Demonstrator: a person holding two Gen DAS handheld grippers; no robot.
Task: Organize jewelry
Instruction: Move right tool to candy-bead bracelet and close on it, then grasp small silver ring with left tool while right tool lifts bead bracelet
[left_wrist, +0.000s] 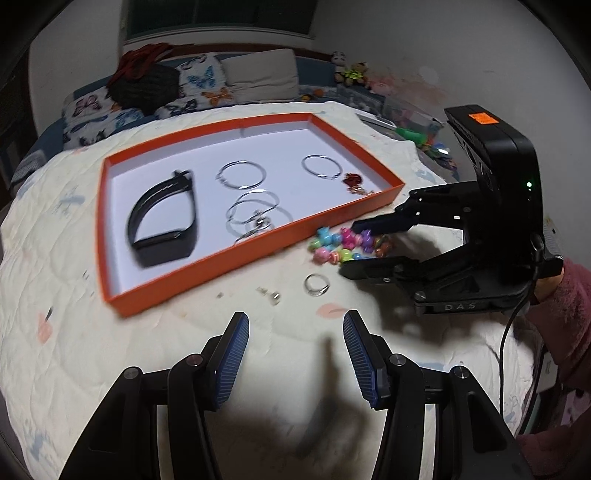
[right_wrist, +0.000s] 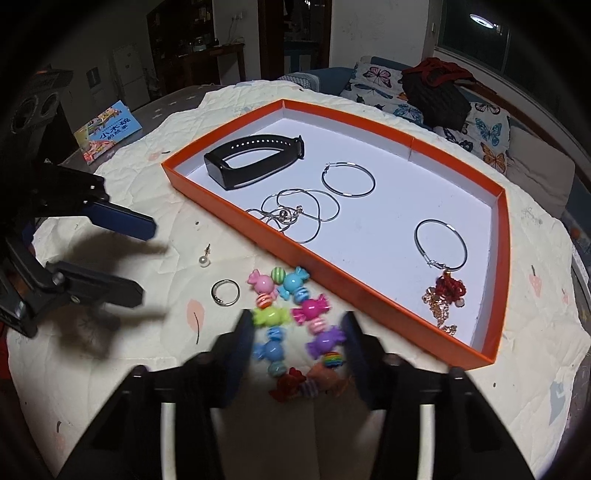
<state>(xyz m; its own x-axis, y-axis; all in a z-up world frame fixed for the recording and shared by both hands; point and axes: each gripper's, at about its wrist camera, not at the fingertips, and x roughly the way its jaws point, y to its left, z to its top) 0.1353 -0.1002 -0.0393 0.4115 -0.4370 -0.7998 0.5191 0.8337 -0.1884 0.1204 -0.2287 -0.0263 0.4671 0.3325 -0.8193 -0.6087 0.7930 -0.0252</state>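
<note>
Plastic candy bracelet (right_wrist: 295, 325) sits btwn our right hand-held gripper (right_wrist: 295, 343) fingers, open wide, nothing gripped yet; loop runs fwd. Left hand-held gripper (left_wrist: 295, 354) farther, open, empty.

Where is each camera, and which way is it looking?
Left wrist: sits on the left gripper, looking across the quilt at the orange tray; its blue jaws show, plus the right gripper and a pink sleeve.
Right wrist: sits on the right gripper, looking down at the candy bracelet; the left gripper shows.
Both share tray, bracelet, silver ring.
</note>
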